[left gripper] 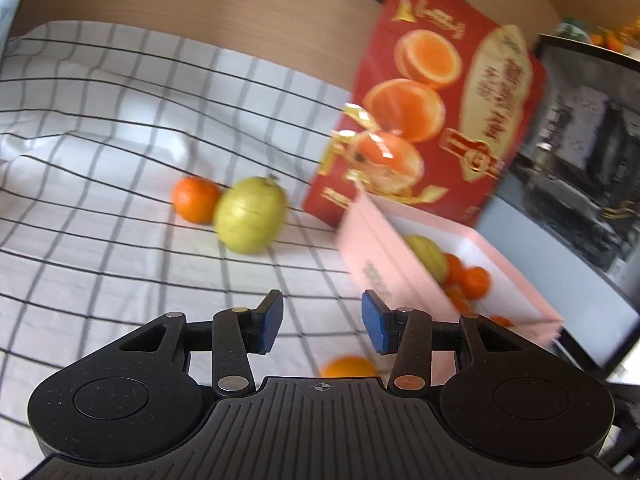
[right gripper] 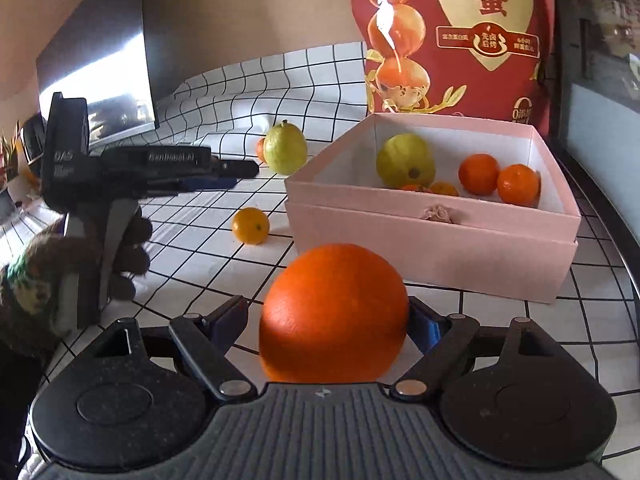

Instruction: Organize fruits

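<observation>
- Beside the pink box (right gripper: pixel 432 240), the big orange (right gripper: pixel 334 312) hides the right gripper's (right gripper: pixel 328 320) pad contact.
- Behind the box, the red bag (right gripper: pixel 452 36) is cut off at the top edge.
- Left-wrist view: motion-blurred; the bag's print is unreadable.
- Tangerines (left gripper: pixel 472 280) in the box are partly hidden by its wall.

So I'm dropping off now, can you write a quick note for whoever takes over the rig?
Left claw: open, empty, over the checked cloth.
Right claw: open, with the big orange between its jaws in front of the pink box. The pads don't look to be pressing yet.
Done: boxed green fruit and several boxed small oranges are in the box.
Left: the big orange, the loose green fruit, the far small orange behind it, and the near small orange left of the box.
</observation>
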`<state>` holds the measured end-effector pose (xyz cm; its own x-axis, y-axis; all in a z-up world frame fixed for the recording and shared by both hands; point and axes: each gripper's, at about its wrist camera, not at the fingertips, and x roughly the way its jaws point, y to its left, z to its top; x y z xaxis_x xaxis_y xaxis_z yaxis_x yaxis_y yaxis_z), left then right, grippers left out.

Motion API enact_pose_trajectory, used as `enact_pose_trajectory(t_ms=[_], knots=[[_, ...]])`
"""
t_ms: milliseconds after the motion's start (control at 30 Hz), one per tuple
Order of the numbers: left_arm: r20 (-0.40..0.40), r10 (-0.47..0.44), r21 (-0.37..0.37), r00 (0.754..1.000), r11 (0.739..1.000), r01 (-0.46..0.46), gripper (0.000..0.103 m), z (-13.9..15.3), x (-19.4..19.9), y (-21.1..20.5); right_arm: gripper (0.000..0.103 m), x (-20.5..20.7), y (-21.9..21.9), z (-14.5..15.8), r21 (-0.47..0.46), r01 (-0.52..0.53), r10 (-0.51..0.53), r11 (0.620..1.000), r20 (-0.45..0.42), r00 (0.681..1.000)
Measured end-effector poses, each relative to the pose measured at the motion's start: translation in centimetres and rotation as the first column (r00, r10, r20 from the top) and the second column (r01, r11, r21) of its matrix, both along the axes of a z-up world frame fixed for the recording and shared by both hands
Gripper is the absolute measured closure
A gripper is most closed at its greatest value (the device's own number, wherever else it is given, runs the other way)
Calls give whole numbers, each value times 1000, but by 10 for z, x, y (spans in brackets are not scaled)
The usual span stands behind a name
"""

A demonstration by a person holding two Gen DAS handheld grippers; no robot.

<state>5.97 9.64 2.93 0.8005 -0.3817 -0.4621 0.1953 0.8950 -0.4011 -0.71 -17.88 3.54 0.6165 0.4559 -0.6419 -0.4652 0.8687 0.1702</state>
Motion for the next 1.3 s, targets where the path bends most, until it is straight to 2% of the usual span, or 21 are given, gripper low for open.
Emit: enact_pose_trajectory(t_ms=[167,267,367,467,533,633,733,867,1000,1100,1300], knots=[[-8,26,21,1000,999,-26,55,8,-30,-15,18,4,-6,-2,52,-11,13,999,-42,999],[-25,103,85,994,991,-101,55,14,-42,-24,18,9,-8,-5,70,-1,8,998,-92,996],[-30,191,98,981,977,-188,55,21,-51,-27,18,12,-14,-6,99,22,-11,995,-109,994],[10,139,117,990,983,-139,55,28,-56,-39,18,13,-20,-7,130,35,-19,991,-120,993],[19,70,193,997,978,-73,55,29,-54,-54,18,14,-22,-7,140,47,-30,989,-123,992],[13,31,341,999,939,-33,55,25,-50,-75,17,14,-24,-6,145,67,-49,987,-122,991],[9,26,411,1000,911,-27,55,18,-44,-84,17,15,-26,-6,152,72,-54,986,-124,991],[-11,48,465,999,885,-37,55,7,-34,-86,17,15,-27,-6,157,77,-58,985,-125,990],[-15,62,468,998,882,-48,54,2,-25,-82,17,15,-28,-6,159,81,-61,984,-128,990],[-2,53,494,999,869,-45,54,3,-20,-87,16,15,-28,-6,160,82,-61,984,-129,990],[-24,33,523,999,852,-16,57,-1,-12,-96,16,15,-28,-7,165,87,-65,982,-131,989]])
